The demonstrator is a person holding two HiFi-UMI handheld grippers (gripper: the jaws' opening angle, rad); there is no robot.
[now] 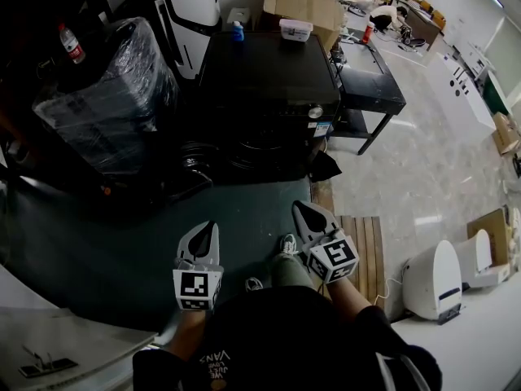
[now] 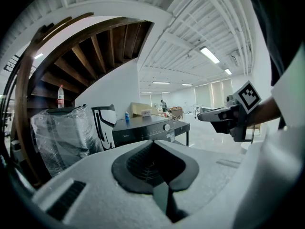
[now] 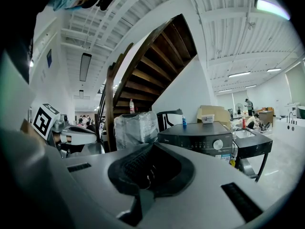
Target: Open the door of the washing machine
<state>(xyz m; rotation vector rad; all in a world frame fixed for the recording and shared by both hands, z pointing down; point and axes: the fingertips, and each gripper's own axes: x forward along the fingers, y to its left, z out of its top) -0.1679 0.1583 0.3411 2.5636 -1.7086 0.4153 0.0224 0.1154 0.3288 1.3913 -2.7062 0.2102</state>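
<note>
The black washing machine (image 1: pixel 269 76) stands ahead of me on the floor, its dark front (image 1: pixel 260 145) with the round door facing me and in shadow. It also shows in the left gripper view, as the washing machine (image 2: pixel 143 130), and in the right gripper view, as the washing machine (image 3: pixel 200 140) with a silver knob (image 3: pixel 218 144). My left gripper (image 1: pixel 210 226) and right gripper (image 1: pixel 299 206) hang side by side well short of the machine, both pointing at it. Both are shut and hold nothing: left gripper (image 2: pixel 155 144), right gripper (image 3: pixel 150 149).
A plastic-wrapped bulky item (image 1: pixel 106 96) sits left of the machine, a black table (image 1: pixel 370 80) right of it. A blue bottle (image 1: pixel 237 31) and a white box (image 1: pixel 295 29) rest on top. Cardboard boxes (image 1: pixel 301 2) stand behind. A wooden pallet (image 1: pixel 366 251) and white appliances (image 1: pixel 431 279) lie at right.
</note>
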